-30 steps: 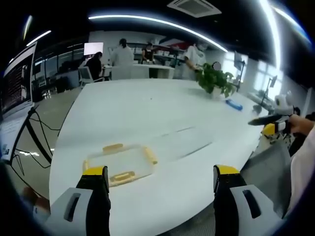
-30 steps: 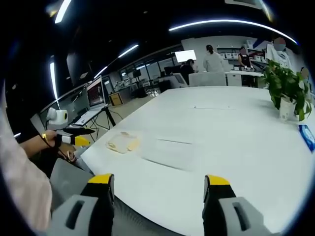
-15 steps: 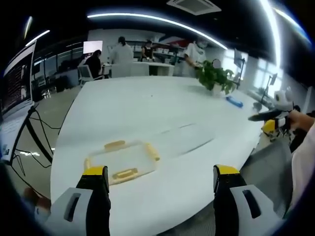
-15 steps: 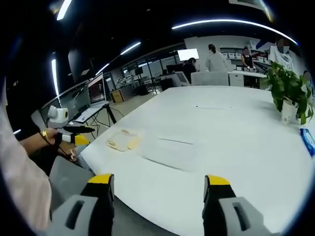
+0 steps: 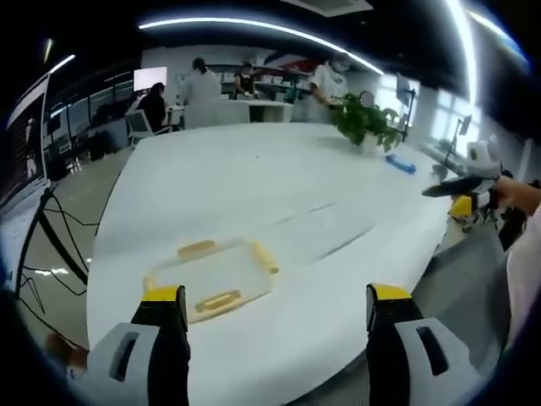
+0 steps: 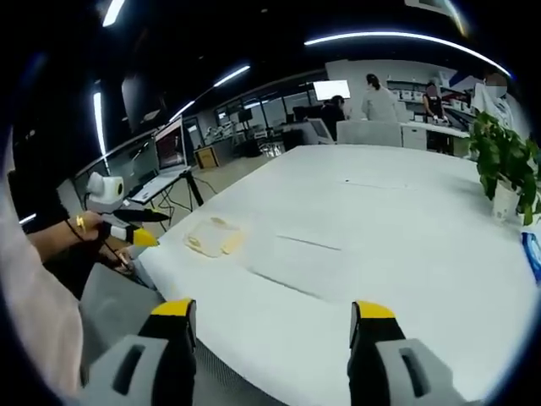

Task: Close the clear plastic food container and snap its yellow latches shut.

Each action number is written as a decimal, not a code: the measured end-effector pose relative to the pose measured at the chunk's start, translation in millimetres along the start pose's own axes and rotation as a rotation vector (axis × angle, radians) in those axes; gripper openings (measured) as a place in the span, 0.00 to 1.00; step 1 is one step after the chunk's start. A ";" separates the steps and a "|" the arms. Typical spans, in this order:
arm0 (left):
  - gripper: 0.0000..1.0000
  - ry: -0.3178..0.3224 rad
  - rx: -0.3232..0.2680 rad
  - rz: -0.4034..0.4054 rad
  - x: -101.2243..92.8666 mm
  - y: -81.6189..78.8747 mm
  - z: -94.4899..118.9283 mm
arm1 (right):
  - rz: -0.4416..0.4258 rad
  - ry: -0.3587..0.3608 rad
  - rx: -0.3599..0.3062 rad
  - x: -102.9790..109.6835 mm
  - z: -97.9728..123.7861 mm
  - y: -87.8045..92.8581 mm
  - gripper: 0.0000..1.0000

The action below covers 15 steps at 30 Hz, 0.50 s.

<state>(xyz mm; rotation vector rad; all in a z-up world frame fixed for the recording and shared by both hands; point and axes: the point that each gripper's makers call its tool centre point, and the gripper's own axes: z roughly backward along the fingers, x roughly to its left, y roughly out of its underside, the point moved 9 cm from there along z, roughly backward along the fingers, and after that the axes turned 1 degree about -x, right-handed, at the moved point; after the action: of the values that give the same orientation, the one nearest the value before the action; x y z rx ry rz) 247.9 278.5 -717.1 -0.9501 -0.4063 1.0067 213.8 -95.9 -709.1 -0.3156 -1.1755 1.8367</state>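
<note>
left gripper (image 5: pixel 275 304): seen at the bottom of the left gripper view, jaws spread wide and released, nothing held between them; it is also picked out small at the table's near edge in the right gripper view (image 6: pixel 139 236).
right gripper (image 6: pixel 270 317): jaws likewise parted and empty; it is held off the far side of the table edge in the left gripper view (image 5: pixel 461 205).
container (image 5: pixel 211 277): a clear plastic food container is laid flat on the white table (image 5: pixel 254 186), just ahead of the left jaw and toward the left of that view; in the right gripper view it is seen small and well off to the left (image 6: pixel 213 238).
latches: yellow latches are made out along its edges, one on the near side (image 5: pixel 217 300), one on the far side (image 5: pixel 195 249), one at the right end (image 5: pixel 263 256); whether they are snapped down cannot be told.
long axis: judged to be set roughly crosswise to the left jaws, slightly slanted.
nearer arm: the left gripper is judged much the nearer; the container is well apart from the right gripper.
coming move: a short reach forward and leftward is called for from the left gripper.
farther off: a potted plant (image 5: pixel 365 124) is stood on the far part of the table, and people are seen at desks beyond.
</note>
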 end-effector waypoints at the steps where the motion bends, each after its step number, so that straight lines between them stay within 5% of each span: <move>1: 0.87 0.002 0.003 -0.003 1.3 0.1 -0.8 | 0.012 -0.003 0.005 0.2 -2.6 -1.8 0.74; 6: 0.86 0.001 0.076 -0.067 10.4 3.4 -4.8 | 0.057 0.001 0.033 -3.3 -12.1 -7.8 0.74; 11: 0.86 0.001 0.092 -0.070 20.1 5.4 -8.1 | 0.095 -0.022 0.047 -3.0 -22.8 -17.4 0.74; 13: 0.86 0.007 0.099 -0.078 24.1 4.7 -9.0 | 0.182 -0.025 0.089 -4.4 -28.5 -19.8 0.74; 15: 0.86 0.014 0.112 -0.094 29.2 4.3 -10.2 | 0.162 -0.040 0.084 -2.4 -35.7 -22.7 0.74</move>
<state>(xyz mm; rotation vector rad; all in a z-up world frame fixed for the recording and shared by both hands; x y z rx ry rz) 267.3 299.4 -729.8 -0.8295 -0.3759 0.9277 249.8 -73.5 -709.4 -0.3352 -1.1236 2.0357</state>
